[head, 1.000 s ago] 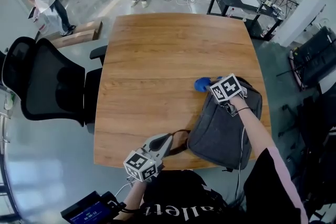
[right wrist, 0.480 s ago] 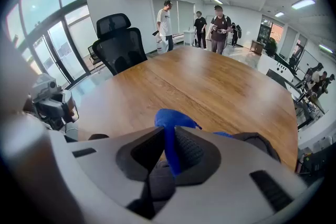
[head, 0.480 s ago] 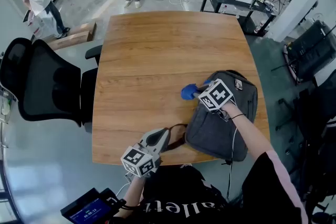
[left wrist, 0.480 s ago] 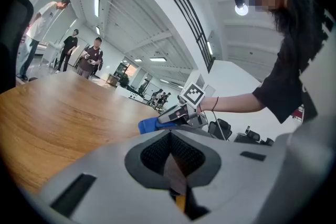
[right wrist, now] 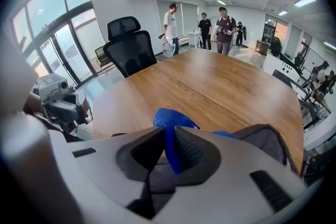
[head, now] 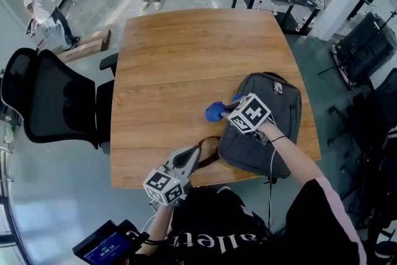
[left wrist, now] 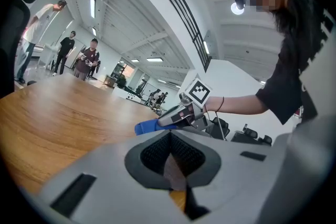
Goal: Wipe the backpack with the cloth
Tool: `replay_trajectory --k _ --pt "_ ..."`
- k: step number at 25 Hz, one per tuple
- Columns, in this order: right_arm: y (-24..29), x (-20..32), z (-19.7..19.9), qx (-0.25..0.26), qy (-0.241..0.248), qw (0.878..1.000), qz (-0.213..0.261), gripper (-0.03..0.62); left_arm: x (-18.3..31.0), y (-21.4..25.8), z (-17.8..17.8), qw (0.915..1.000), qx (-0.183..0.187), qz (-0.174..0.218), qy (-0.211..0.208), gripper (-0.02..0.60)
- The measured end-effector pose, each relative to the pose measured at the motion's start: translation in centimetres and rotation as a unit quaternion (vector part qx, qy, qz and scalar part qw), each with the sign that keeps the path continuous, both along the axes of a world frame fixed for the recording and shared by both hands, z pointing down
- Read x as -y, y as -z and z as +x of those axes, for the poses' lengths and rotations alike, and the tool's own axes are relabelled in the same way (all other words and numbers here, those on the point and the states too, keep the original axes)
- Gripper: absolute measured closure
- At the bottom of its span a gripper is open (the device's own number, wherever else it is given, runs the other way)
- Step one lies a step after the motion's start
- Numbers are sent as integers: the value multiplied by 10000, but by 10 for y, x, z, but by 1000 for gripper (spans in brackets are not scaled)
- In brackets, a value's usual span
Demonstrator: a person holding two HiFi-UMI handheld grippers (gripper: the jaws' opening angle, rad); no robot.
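Head view: right tongs [head: 228, 111] pinch crumpled blue cloth [head: 215, 112] against grey backpack [head: 279, 110] — left tongs [head: 193, 157] clamp strap [head: 208, 141] (looped).

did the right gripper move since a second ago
Yes. Against the table, the right gripper, shut on the cloth, has slid left and toward the near edge, away from the backpack's far corner.

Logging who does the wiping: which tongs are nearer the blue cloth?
Right. The right tongs are shut on the blue cloth at the backpack's edge; the left tongs sit apart, pinching the strap.
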State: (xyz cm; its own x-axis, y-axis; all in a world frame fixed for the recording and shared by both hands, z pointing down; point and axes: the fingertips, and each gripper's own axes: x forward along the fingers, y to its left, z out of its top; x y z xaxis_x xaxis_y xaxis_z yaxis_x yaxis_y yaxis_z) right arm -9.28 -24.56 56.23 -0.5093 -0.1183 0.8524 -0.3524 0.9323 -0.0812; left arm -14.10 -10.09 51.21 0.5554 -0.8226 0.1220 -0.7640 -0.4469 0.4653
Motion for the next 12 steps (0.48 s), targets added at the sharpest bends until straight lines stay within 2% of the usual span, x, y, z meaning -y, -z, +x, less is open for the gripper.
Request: replay_trajectory --k 12 --pt "12 -78 -13 160 163 9997 -95 528 -26 9 -3 9998 14 154 -92 581"
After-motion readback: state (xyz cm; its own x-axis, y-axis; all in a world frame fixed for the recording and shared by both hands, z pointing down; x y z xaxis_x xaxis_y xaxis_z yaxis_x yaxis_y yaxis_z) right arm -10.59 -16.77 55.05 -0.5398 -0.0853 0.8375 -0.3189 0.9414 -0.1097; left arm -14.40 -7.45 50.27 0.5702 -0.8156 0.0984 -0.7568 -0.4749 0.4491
